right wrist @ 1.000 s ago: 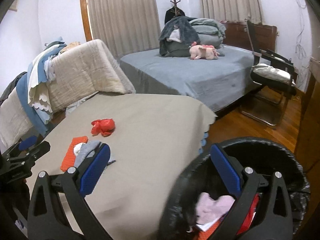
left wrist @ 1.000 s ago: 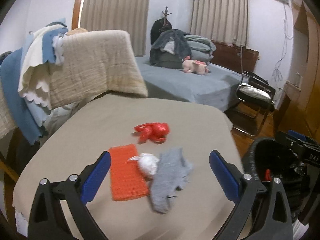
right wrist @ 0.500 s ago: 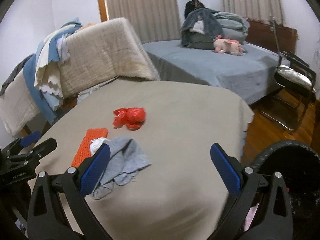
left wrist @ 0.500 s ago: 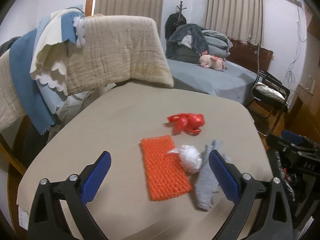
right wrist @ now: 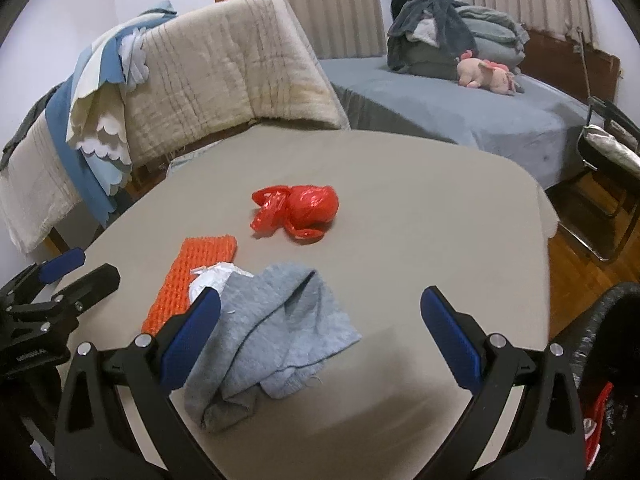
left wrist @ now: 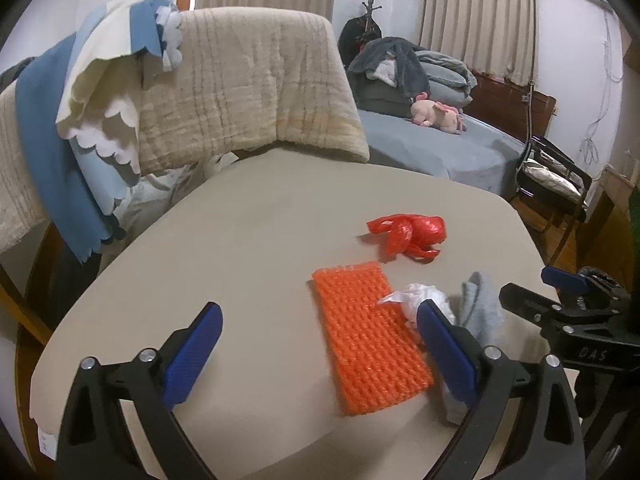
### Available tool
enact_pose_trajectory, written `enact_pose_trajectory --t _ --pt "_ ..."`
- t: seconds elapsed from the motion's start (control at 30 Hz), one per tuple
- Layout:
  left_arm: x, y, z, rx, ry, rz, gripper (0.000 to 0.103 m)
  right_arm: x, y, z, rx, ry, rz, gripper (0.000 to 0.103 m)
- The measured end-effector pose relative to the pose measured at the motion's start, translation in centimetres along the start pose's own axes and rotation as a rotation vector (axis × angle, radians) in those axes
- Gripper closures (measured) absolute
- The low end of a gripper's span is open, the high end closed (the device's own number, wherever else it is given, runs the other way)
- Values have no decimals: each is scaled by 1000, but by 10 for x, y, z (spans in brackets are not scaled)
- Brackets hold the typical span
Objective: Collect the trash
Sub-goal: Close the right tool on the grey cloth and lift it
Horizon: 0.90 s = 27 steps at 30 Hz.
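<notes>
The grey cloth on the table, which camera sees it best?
The right wrist view: the grey cloth lies spread out between the open fingers, nearly all visible. In the left wrist view only a strip of it shows, largely hidden behind the left gripper's right finger.

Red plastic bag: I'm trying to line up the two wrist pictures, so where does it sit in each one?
Left wrist view: red plastic bag right of centre, beyond the orange mesh pad.
Right wrist view: red plastic bag near centre, beyond the grey cloth.
Shared landmark: the orange mesh pad, on the near side of the bag in both views.
</notes>
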<state>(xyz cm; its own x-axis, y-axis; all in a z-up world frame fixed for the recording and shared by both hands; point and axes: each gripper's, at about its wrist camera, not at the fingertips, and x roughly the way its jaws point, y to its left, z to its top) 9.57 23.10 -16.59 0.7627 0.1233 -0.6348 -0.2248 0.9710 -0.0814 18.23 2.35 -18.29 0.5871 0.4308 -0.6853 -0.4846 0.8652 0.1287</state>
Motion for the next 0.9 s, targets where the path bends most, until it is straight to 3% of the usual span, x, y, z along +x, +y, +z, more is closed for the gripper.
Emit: enact_pose_trajectory --t 0.5,0.57,0.7,0.87,0.9 --pt "20 13 -3 -22 25 6 8 33 9 -8 -24 73 52 9" --pt "21 14 -4 -27 29 7 8 35 11 -9 -28 89 87 24" --pt "22 13 -5 -29 33 6 8 35 15 -10 -36 105 140 41" --pt "21 9 -3 -25 31 1 8 31 21 -8 -58 119 202 79" --pt "20 9 -3 -25 30 -1 8 29 22 -8 -65 122 211 82"
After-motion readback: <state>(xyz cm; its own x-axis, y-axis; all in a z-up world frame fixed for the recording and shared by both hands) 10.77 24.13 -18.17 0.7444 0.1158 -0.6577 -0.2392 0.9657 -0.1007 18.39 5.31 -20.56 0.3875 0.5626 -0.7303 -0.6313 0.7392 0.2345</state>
